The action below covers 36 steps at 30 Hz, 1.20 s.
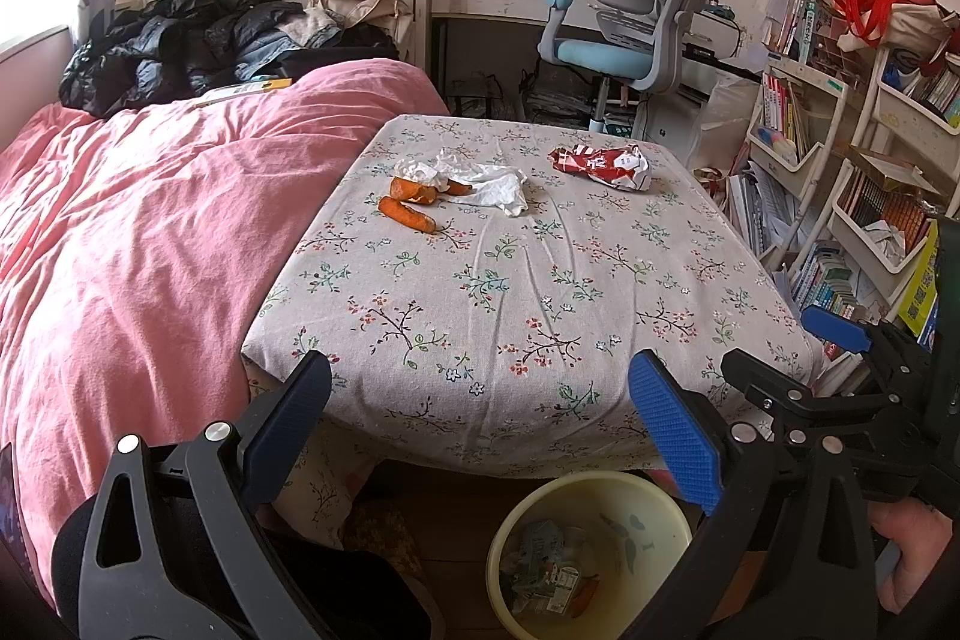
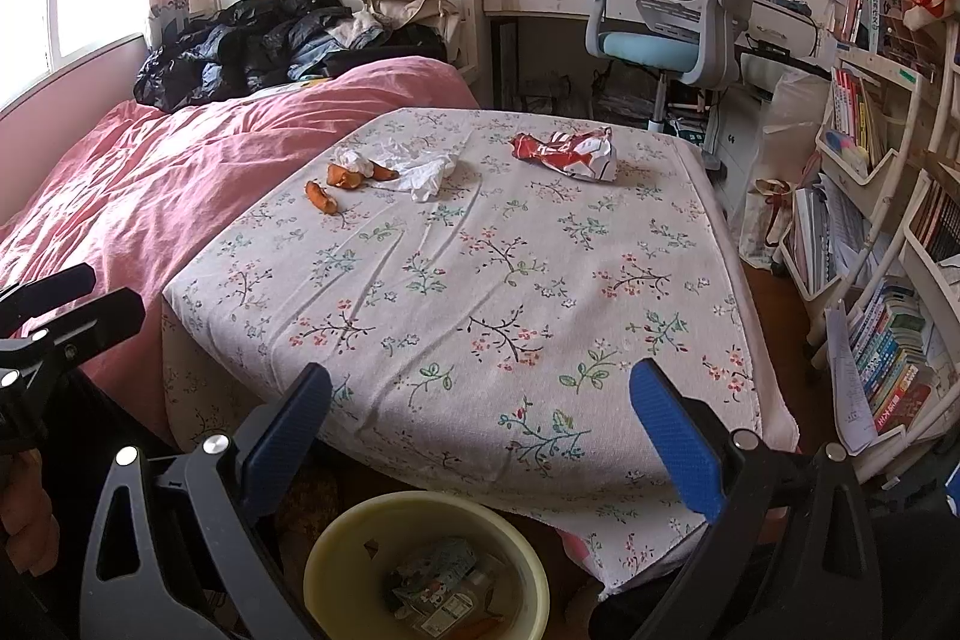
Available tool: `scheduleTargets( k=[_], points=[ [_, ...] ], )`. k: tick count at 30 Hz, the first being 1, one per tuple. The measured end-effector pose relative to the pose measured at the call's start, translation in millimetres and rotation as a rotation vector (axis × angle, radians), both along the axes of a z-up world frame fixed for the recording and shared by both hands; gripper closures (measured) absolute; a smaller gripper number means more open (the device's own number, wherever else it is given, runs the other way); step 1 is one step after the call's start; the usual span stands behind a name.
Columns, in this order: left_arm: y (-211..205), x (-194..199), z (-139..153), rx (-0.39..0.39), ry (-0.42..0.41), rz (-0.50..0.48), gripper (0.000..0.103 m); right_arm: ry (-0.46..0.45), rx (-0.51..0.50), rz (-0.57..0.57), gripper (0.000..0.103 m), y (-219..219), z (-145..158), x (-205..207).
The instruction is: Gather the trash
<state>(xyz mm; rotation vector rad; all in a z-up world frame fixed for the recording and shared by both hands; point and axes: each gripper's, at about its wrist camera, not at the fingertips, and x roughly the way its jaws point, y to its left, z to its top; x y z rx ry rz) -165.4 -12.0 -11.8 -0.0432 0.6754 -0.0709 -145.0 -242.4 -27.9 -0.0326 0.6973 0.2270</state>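
Over the near edge of the floral-cloth tabletop [image 1: 528,292], the left tongs [image 1: 480,424] and right tongs [image 2: 480,430] both hang released, blue pads spread wide with nothing between them, and at 6 o'clock below them a pale yellow bin [image 2: 528,574] on the floor holds crumpled wrappers. Far up the tabletop at about 11 o'clock lie orange peel pieces [image 1: 409,208], rough and curled, touching a crumpled white tissue [image 1: 486,181]. At about 1 o'clock, apart from these, sits a crushed red-and-white snack wrapper [image 1: 603,166]; a pink bed quilt [image 1: 150,232] lies at 9 o'clock.
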Motion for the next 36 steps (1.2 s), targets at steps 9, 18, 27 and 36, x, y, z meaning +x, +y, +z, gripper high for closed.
scheduleTargets(
  k=[9, 18, 27, 36],
  points=[
    [0.6, 0.2, -0.1, 0.000, 0.000, 0.000, 0.007, -0.002, -0.003, 0.007, 0.007, 1.6, 1.8, 0.6],
    [0.3, 0.1, -0.3, -0.001, 0.000, 0.000, 0.007, -0.003, -0.004, 0.006, 0.007, 2.0, 1.1, -0.4],
    [0.6, 0.2, -0.5, -0.001, 0.000, 0.000, 0.007, -0.003, -0.004, 0.006, 0.007, 2.7, 0.7, -0.7],
    [1.2, 0.5, -0.6, -0.003, 0.001, 0.001, 0.007, -0.003, -0.005, 0.010, 0.007, 3.7, -0.3, 0.3]
  ],
)
